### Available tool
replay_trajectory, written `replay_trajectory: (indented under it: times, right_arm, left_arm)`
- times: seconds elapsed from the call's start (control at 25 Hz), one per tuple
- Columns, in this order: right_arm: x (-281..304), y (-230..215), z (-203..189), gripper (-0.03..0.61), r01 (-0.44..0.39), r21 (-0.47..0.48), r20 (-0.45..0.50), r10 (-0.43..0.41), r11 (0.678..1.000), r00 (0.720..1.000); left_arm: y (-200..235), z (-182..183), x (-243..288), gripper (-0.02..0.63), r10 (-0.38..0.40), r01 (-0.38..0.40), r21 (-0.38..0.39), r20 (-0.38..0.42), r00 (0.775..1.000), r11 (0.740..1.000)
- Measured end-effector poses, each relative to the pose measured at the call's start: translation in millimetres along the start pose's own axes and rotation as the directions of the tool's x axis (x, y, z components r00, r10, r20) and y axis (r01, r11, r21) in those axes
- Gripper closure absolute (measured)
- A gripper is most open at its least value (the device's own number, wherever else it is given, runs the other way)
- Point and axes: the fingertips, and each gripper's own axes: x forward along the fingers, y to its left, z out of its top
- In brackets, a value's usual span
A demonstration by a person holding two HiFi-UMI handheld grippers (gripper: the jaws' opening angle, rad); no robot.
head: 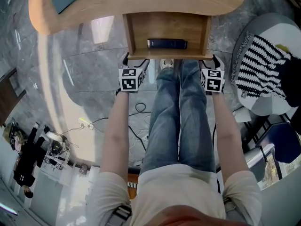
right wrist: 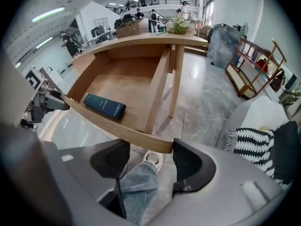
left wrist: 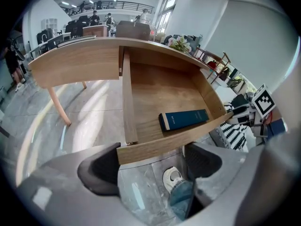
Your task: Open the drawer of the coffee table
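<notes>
Drawer [head: 141,32], pale wooden box w/ dark blue book [head: 167,43] inside, sits out from curved wooden worktop [head: 141,4], front board crosswise just ahead of left tool [left wrist: 150,166] & right tool [right wrist: 148,161], both wide, unclamped, one per corner.

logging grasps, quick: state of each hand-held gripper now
Left hand-held gripper: open, jaws apart at the drawer front, clamping nothing.
Right hand-held gripper: open, jaws apart at the drawer front, clamping nothing.

Pretty sure it's a big open-plan office: behind the table [left wrist: 75,65] there are desks [left wrist: 63,39] with people [left wrist: 96,17] standing around, a railed mezzanine [left wrist: 117,4] above them, and a polished stone floor [left wrist: 94,102] under it.
</notes>
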Motion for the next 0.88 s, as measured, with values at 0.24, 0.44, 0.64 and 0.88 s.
replay_trajectory:
  times: [0.24,0.44,0.64,0.88]
  right_arm:
    - [7.1,0.2,-3.2,0.291,0.011,-0.006,-0.007,-0.011,1.0,1.0]
    - [7.9,0.7,-5.9,0.29,0.017,-0.014,-0.02,-0.017,1.0,1.0]
    - [4.1,1.3,-4.8,0.293,0.042,-0.044,-0.074,-0.045,0.998,0.996]
    - [-21.5,8.2,1.2,0.365,0.058,-0.05,-0.028,-0.06,0.997,0.998]
  left_arm:
    - [2.6,-3.2,7.0,0.187,0.001,-0.001,0.009,-0.015,1.0,1.0]
    - [2.9,-5.1,7.4,0.187,0.002,-0.002,0.01,-0.019,1.0,1.0]
    - [2.9,-3.2,0.0,0.187,0.002,-0.001,0.023,-0.037,0.999,1.0]
    - [5.8,19.5,-37.6,0.187,0.018,-0.015,-0.059,0.062,0.998,0.998]
